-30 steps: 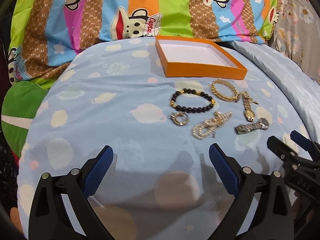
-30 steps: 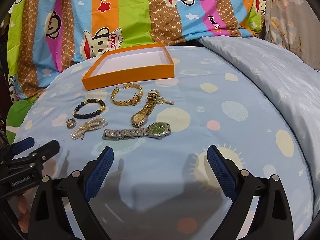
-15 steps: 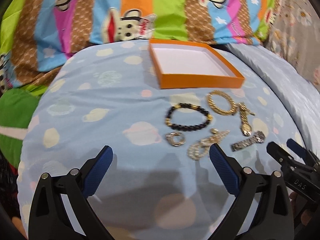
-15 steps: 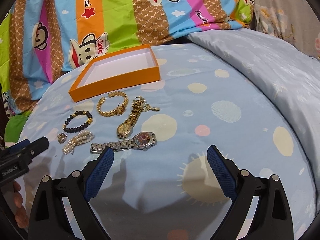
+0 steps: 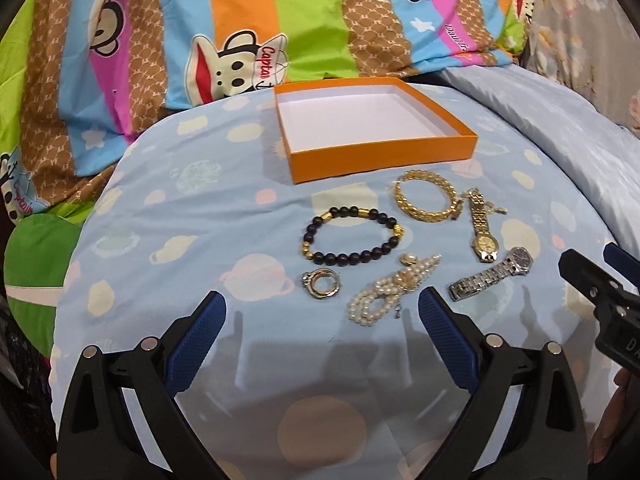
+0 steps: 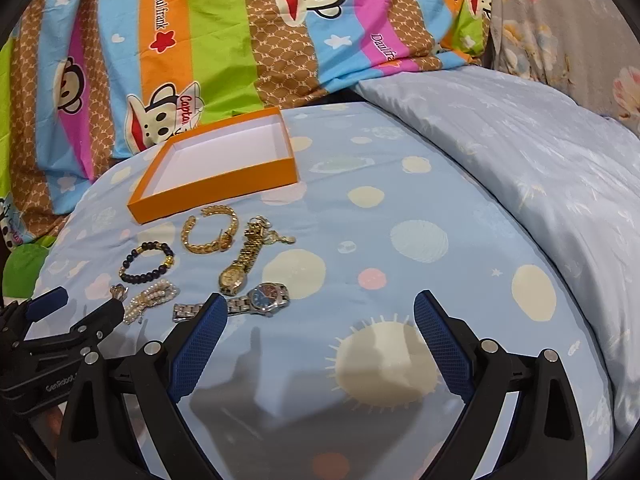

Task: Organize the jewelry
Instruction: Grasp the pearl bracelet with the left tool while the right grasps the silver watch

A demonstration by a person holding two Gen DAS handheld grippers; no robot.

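Note:
An empty orange box (image 5: 376, 152) (image 6: 216, 176) with a white inside lies at the back of the blue cloth. In front of it lie a black bead bracelet (image 5: 352, 236), a gold chain bracelet (image 5: 426, 196), a gold watch (image 5: 482, 232), a silver watch (image 5: 494, 274) (image 6: 248, 302), a pearl bracelet (image 5: 390, 290) and a ring (image 5: 322, 284). My left gripper (image 5: 322, 320) is open, just short of the ring and pearls. My right gripper (image 6: 320, 320) is open; its left finger overlaps the silver watch's band.
The blue planet-print cloth (image 5: 208, 216) covers a rounded surface that drops off at its edges. A striped monkey-print blanket (image 5: 224, 28) lies behind. A pale blue quilt (image 6: 520, 152) rises at the right. A green cushion (image 5: 36, 256) sits at the left.
Both grippers have moved forward and closer to the jewelry. The right gripper's left finger now reaches the silver watch band. Both stay open; nothing has been picked up.

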